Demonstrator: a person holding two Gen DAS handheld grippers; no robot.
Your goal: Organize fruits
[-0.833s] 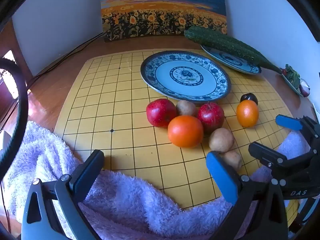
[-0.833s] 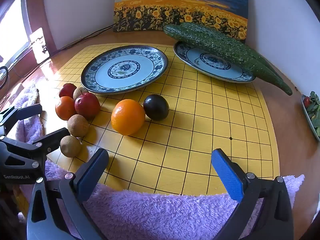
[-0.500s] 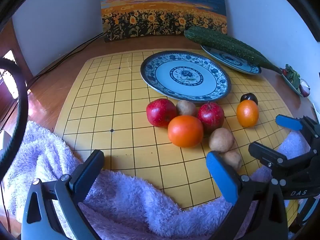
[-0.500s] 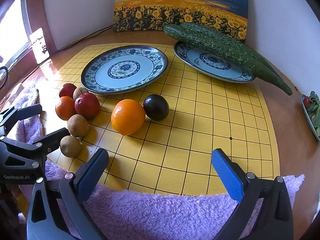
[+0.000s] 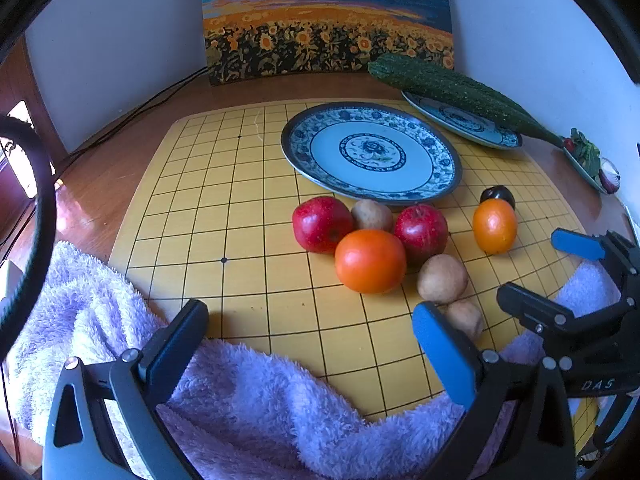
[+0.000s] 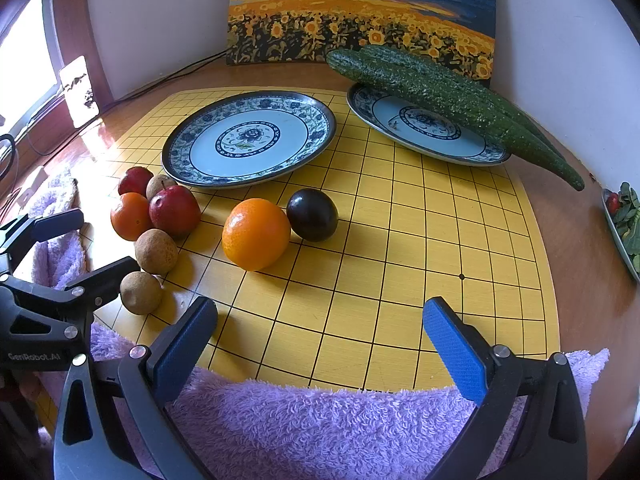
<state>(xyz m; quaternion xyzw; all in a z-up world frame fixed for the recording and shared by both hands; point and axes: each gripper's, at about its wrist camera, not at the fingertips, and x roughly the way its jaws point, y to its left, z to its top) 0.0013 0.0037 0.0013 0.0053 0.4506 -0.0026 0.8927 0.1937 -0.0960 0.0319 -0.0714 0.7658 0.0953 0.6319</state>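
Left tongs [image 5: 310, 330]: spread wide, holding nothing, poised low over a lilac towel [image 5: 256, 392] at the near edge of a yellow grid board [image 5: 224, 200] on the desk [image 5: 112, 168]. Right tongs [image 6: 320, 336]: spread wide, holding nothing, likewise over the towel, just beside the left tongs. Ahead of the left tongs, right of centre: cluster of two red apples [image 5: 322, 224] [image 5: 421, 229], a large orange [image 5: 370, 261] touching both, a brown fruit [image 5: 372, 215] tucked between the apples, two more brown round fruits [image 5: 442, 279] [image 5: 464, 318], the nearer just beyond the right fingertip. Ahead of the right tongs, left of centre: second orange [image 6: 256, 234] touching a dark plum [image 6: 312, 214], apart from the cluster. Farther ahead of both tongs: blue-patterned plate [image 6: 248, 138], bare, on the board just beyond the fruit. Far right of it: second patterned plate [image 6: 424, 128] bearing long green cucumbers [image 6: 440, 88], tips overhanging the rim. Rear, against the wall: sunflower painting [image 5: 326, 20]. Far right edge: small dish of greens [image 6: 624, 220], partly cut off.
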